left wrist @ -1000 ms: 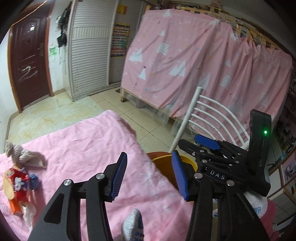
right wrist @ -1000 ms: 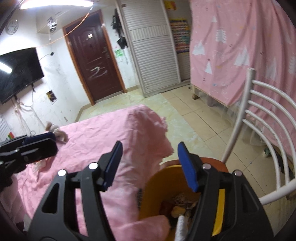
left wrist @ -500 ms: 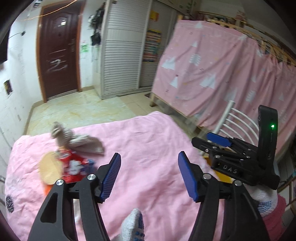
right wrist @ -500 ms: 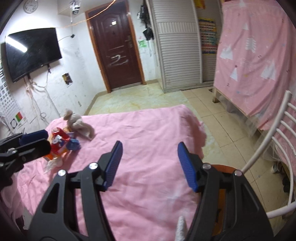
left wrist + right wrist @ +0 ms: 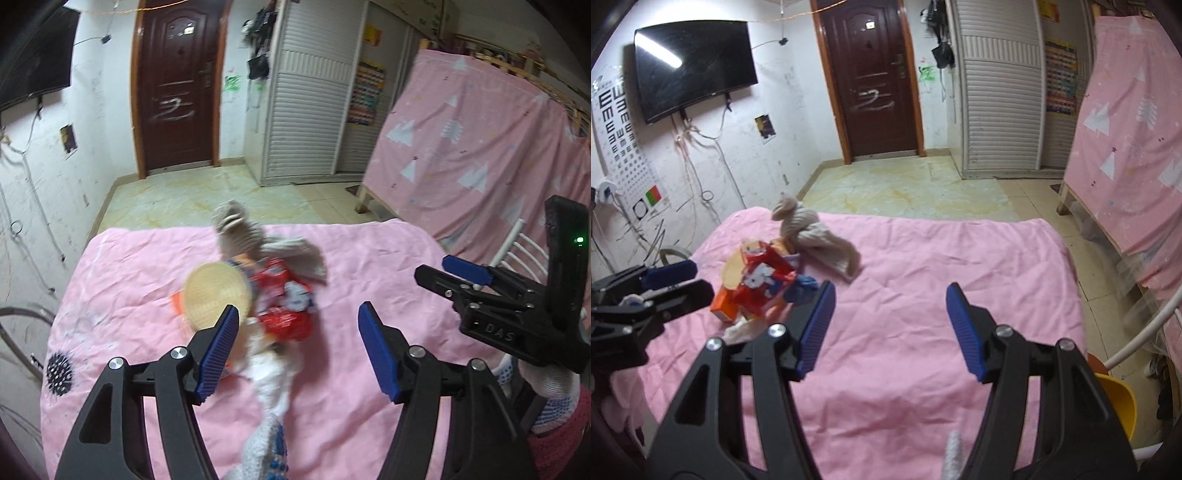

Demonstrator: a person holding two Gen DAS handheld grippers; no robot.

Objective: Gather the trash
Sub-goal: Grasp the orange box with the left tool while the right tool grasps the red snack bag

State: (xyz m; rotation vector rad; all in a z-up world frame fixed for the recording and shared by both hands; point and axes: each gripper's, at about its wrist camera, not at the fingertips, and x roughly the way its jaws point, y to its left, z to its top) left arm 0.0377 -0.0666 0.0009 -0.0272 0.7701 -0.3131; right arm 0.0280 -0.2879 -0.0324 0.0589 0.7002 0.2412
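A trash pile lies on the pink bed cover (image 5: 369, 266): a red snack wrapper (image 5: 282, 295), a round yellow paper dish (image 5: 216, 295), an orange box (image 5: 724, 304) and white tissue (image 5: 269, 369). The pile is blurred in the left wrist view. My left gripper (image 5: 298, 308) hovers just short of it, its jaws opening; the wrapper and tissue show through the gap, untouched by the pads. My right gripper (image 5: 891, 287) is over bare cover to the right of the pile (image 5: 759, 280), jaws opening with nothing between them.
A knotted grey cloth (image 5: 816, 236) lies behind the pile. A yellow bin (image 5: 1119, 402) stands off the bed's right edge beside a white chair back (image 5: 1145, 332). Tiled floor, a dark door and a pink-curtained bunk lie beyond. A gloved hand (image 5: 546, 380) holds the right gripper.
Both views have swung left from the yellow bin and chair to the trash pile on the bed. The left jaws have widened.
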